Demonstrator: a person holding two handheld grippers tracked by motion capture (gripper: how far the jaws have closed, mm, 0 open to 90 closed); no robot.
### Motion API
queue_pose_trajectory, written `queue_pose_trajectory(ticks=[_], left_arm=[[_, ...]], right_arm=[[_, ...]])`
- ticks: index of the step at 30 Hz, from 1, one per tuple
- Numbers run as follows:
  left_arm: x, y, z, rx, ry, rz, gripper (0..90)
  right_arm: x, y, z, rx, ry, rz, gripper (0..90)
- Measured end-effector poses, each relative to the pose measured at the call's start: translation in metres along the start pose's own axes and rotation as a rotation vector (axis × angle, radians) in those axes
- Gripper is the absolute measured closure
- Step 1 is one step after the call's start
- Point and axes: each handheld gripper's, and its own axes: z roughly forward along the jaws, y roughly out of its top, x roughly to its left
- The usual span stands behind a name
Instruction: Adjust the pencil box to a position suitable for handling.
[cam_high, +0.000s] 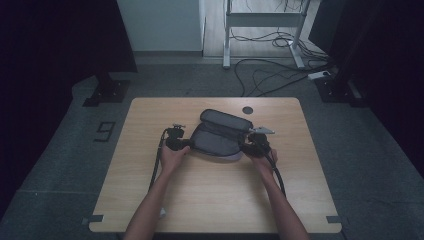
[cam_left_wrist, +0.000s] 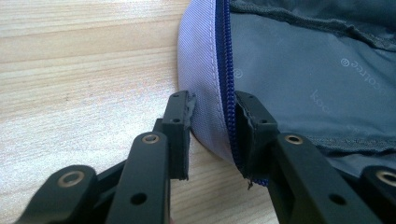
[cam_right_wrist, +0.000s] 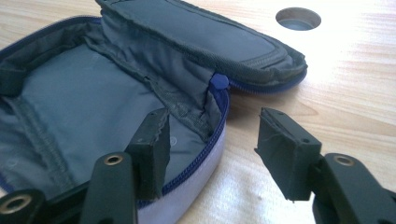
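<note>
Left hand-held gripper (cam_left_wrist: 212, 135) pinches pouch (cam_left_wrist: 303, 79) rim at the zipper (cam_left_wrist: 229, 70); right hand-held gripper (cam_right_wrist: 210, 149) gapes astride the opposite rim. Pouch unzipped on counter (cam_high: 210, 200), flap up; closing likely remains.

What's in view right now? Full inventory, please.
pouch: 1, grey lining, lilac outside, blue zip, lies open mid-table with the lid flipped back
table: 1, light wood, centre of high view
cable hole: 1, round, dark, in the tabletop behind the pouch
floor cables: several, black, beyond the table
desk frame: 1, white, far back
left gripper: 1, black, jaws either side of the pouch's left rim, pressing it
right gripper: 1, black, jaws apart, straddling the pouch's right rim
forearms: 2, bare, entering from the bottom edge
</note>
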Motion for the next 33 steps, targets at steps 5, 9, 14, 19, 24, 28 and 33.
queue_pose_trajectory(ticks=[5,9,14,19,24,28,33], left_arm=[[0.0,0.0,0.0,-0.001,0.0,0.002,67.5],[0.0,0.001,0.0,0.002,0.003,0.005,67.5],[-0.001,0.002,0.0,0.01,0.008,0.007,69.6],[0.0,0.003,0.0,0.019,0.007,0.001,72.7],[0.002,0.003,0.0,0.024,-0.004,-0.007,76.3],[0.002,0.004,-0.001,0.024,-0.007,-0.01,78.2],[0.003,0.007,-0.003,0.029,-0.021,-0.011,82.4]], right_arm=[[-0.003,0.002,0.008,0.032,0.002,0.013,49.8],[-0.007,0.0,0.017,0.066,0.032,0.047,57.8],[-0.007,-0.003,0.026,0.11,0.054,0.051,68.9],[-0.008,-0.004,0.027,0.115,0.027,0.049,79.4],[-0.009,-0.003,0.025,0.134,0.033,0.038,82.8],[-0.008,-0.003,0.021,0.148,0.036,0.018,83.8],[-0.007,-0.002,0.018,0.137,0.041,0.006,84.0]])
